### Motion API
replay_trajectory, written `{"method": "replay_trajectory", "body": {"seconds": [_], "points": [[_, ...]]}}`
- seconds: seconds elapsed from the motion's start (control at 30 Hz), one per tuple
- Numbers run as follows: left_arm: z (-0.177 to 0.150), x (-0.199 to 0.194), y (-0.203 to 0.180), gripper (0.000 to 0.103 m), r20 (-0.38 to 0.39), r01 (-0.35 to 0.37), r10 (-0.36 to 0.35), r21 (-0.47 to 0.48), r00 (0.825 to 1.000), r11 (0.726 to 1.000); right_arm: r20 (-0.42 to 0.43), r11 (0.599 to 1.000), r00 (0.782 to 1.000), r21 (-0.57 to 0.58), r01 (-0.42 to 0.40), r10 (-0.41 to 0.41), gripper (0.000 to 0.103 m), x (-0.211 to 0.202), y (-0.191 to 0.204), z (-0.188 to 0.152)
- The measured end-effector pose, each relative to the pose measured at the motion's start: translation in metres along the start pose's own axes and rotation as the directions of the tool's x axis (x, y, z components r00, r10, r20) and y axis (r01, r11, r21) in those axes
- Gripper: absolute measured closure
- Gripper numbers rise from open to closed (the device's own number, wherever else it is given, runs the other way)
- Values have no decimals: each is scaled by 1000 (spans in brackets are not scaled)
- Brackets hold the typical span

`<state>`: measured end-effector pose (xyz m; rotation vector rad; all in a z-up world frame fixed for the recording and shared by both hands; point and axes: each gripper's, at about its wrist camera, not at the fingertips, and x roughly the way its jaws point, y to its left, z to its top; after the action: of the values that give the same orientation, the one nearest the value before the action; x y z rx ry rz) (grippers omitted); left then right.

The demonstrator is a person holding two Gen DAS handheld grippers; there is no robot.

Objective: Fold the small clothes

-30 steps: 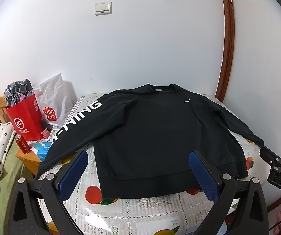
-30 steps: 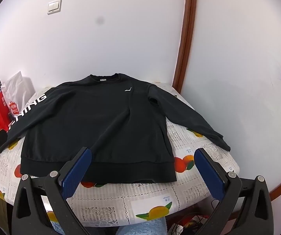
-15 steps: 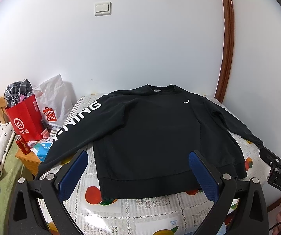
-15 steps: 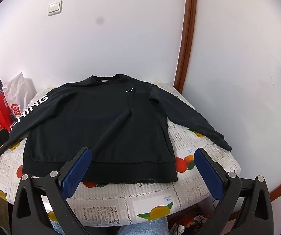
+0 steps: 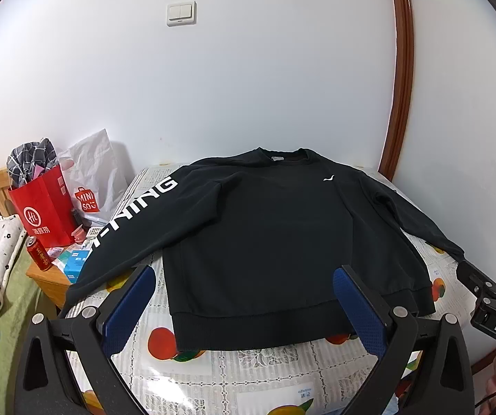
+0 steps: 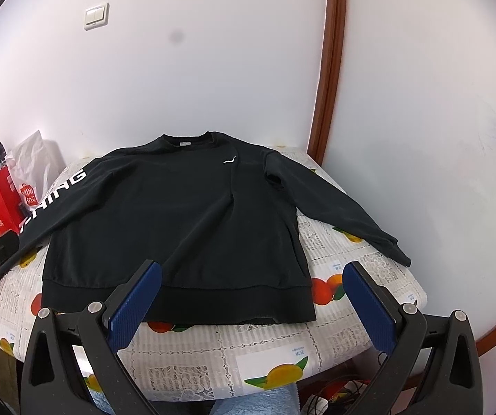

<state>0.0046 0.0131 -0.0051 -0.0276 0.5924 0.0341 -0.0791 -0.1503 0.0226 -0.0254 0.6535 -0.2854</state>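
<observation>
- Both my tools are hanging just short of the near edge of the counter [image 6: 282, 346], nothing grabbed. The left tool [image 5: 244, 307] is spread wide and empty, same for the right tool [image 6: 253, 302].
- The black sweatshirt [image 5: 265, 235] lies flat, front up, hem [image 6: 178, 302] toward me, collar at the wall end. No fold started, I reckon.
- Closest risk: the hem sits right on the fruit-print tablecloth [image 5: 248, 373]. If I pinch too deep I'll probably grab the cloth too and drag everything along.
- Pinch too shallow and I might only catch the top layer, so the back stays put and the fold bunches.
- The left sleeve [image 5: 123, 235] runs off the counter's side, cuff hanging near the stuff on the side stand [image 5: 45, 275]. Yank the body and it could sweep the red can [image 5: 40, 254] over.
- The right sleeve [image 6: 334, 207] reaches the far right edge; it could slide off.
- There's a crease down the chest [image 6: 230, 190] that'll likely get locked in if I don't smooth it first.
</observation>
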Motion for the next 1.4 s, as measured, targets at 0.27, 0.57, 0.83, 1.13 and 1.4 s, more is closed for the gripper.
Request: {"method": "replay_trajectory", "body": {"seconds": [0.27, 0.57, 0.83, 1.13, 1.4], "points": [[-2, 0, -1, 0, -1, 5, -5, -2, 1000, 1000, -9, 1000, 1000, 5, 3, -3, 0, 3, 0, 1], [-2, -2, -1, 0, 10, -2, 2, -9, 1000, 1000, 1, 1000, 1000, 5, 4, -4, 0, 1, -1, -1], [-1, 2, -2, 0, 3, 24, -24, -9, 1000, 1000, -3, 1000, 1000, 3, 11, -11, 0, 4, -1, -1], [5, 16, 5, 0, -16, 21, -21, -35, 1000, 999, -9, 1000, 1000, 24, 10, -9, 0, 15, -8, 5], [3, 52, 29, 0, -56, 13, -19, -97, 998, 995, -27, 999, 999, 35, 23, -22, 0, 41, -8, 9]]}}
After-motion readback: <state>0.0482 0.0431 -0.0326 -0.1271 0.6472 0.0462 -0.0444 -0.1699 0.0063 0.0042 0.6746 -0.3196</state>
